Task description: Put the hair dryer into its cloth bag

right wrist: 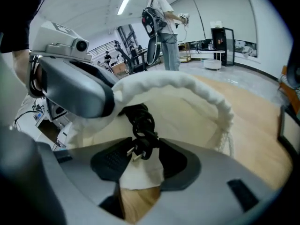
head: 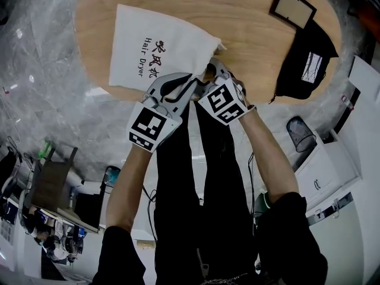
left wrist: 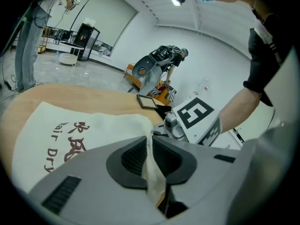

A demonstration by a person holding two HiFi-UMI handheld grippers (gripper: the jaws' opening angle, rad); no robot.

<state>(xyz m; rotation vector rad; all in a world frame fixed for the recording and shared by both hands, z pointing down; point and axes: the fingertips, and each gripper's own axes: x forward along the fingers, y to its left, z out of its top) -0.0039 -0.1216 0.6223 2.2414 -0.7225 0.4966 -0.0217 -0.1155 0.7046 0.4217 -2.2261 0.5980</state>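
The white cloth bag point(head: 151, 46) printed "Hair Dryer" lies on the wooden table point(head: 249, 34), its mouth toward me. My left gripper point(head: 193, 83) is shut on the bag's upper lip point(left wrist: 151, 158) and holds it lifted, so the mouth point(right wrist: 187, 86) gapes. My right gripper point(head: 211, 71) reaches into that mouth. Its jaws point(right wrist: 139, 149) stand about half wide, shut on the hair dryer's coiled black cord and plug point(right wrist: 140, 123). The bag's lower lip lies under them. The dryer's body is hidden inside the bag. The right gripper's marker cube point(left wrist: 197, 118) shows in the left gripper view.
A black pouch point(head: 303, 64) and a dark-framed panel point(head: 292, 6) lie at the table's right end. A mesh waste bin point(head: 300, 132) stands on the floor to the right. The table's near edge runs just under both grippers. A person with a backpack point(right wrist: 161, 18) stands far off.
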